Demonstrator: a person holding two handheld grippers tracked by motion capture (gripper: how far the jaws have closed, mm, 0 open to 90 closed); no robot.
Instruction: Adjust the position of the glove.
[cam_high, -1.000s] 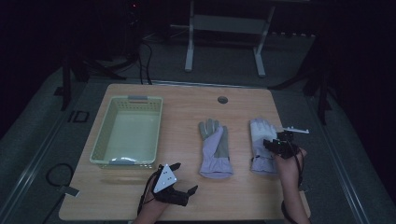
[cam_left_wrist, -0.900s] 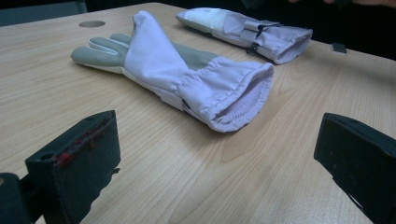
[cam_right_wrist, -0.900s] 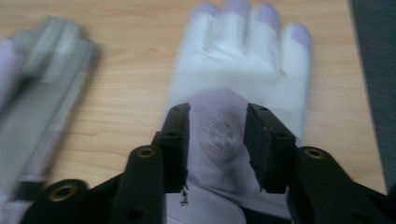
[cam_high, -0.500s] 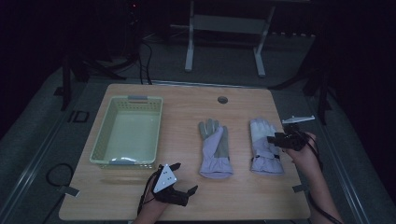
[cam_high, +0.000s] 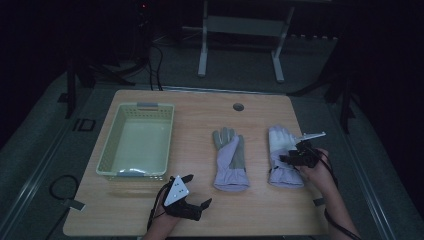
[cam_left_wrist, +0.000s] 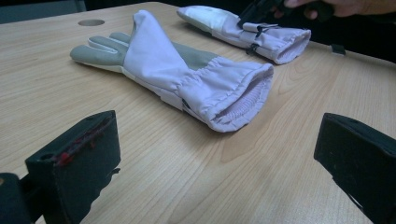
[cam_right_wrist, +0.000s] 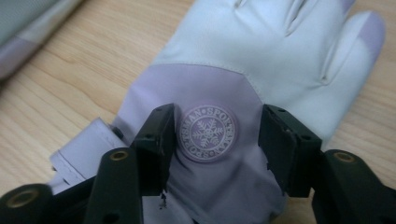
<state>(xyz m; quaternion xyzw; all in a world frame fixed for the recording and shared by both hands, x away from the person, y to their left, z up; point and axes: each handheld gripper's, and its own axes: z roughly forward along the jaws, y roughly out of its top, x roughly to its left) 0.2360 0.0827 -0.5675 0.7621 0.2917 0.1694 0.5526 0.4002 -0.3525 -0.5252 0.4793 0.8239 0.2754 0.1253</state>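
Observation:
Two pale lilac and white gloves lie flat on the wooden table (cam_high: 200, 220). The middle glove (cam_high: 229, 160) lies palm up with its cuff toward me, also seen as the near glove (cam_left_wrist: 187, 70) ahead of my left gripper (cam_left_wrist: 219, 154). That left gripper (cam_high: 197, 190) rests open at the table's front, apart from the glove. My right gripper (cam_high: 284, 160) sits low over the right glove (cam_high: 282, 145). In the right gripper view the right gripper (cam_right_wrist: 215, 130) is open, its jaws on either side of the round snowflake badge (cam_right_wrist: 208, 133) on the glove's back (cam_right_wrist: 261, 46).
A pale green plastic basket (cam_high: 107, 160) stands at the table's left with nothing in it. A round cable hole (cam_high: 238, 107) lies near the far edge. Bare wood stretches between basket and gloves. Metal stand legs (cam_high: 202, 45) rise beyond the table on a dark floor.
My right hand swung out to the right, then came back left and down onto the right glove. The left gripper has stayed put.

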